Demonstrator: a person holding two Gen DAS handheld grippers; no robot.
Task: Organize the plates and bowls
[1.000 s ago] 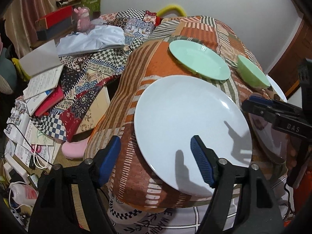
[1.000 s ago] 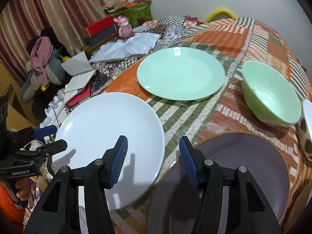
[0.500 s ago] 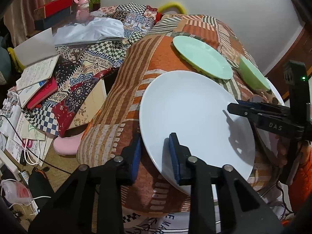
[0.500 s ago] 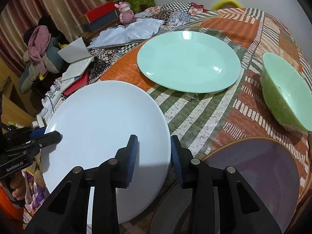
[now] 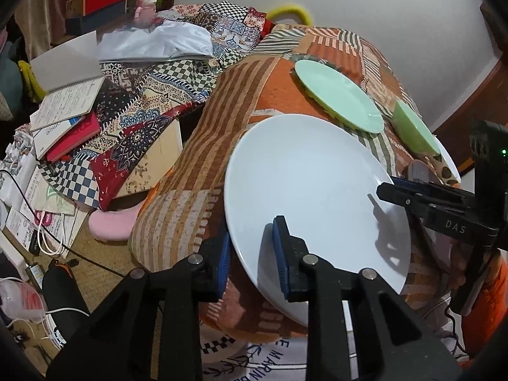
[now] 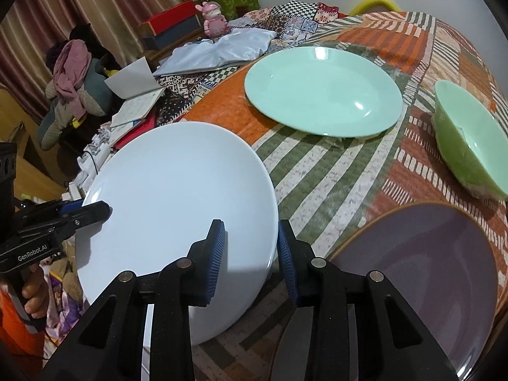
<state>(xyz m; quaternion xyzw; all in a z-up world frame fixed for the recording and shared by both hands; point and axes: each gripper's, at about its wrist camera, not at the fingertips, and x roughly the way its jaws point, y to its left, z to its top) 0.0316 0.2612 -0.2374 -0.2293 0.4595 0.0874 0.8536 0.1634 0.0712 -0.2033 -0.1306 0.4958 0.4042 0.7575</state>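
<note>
A large white plate (image 5: pixel 311 190) is held tilted above the patchwork table cloth, and it also shows in the right wrist view (image 6: pixel 171 203). My left gripper (image 5: pixel 250 257) is shut on its near left rim. My right gripper (image 6: pixel 250 250) is shut on its opposite rim, and shows in the left wrist view (image 5: pixel 400 187) too. A mint green plate (image 6: pixel 324 92) lies further back. A green bowl (image 6: pixel 466 139) stands at the right. A purple plate (image 6: pixel 422 273) lies at the near right.
The table (image 6: pixel 330 171) has a striped orange and green cloth. To the left lie books (image 5: pixel 63 117), patterned fabric (image 5: pixel 149 108), a pale blue cloth (image 5: pixel 158 44) and a pink figurine (image 6: pixel 214 20). Cables (image 5: pixel 47 241) and clutter cover the floor.
Both grippers went from open to shut on opposite rims of the white plate. The plate has lifted and tilted off the cloth.
</note>
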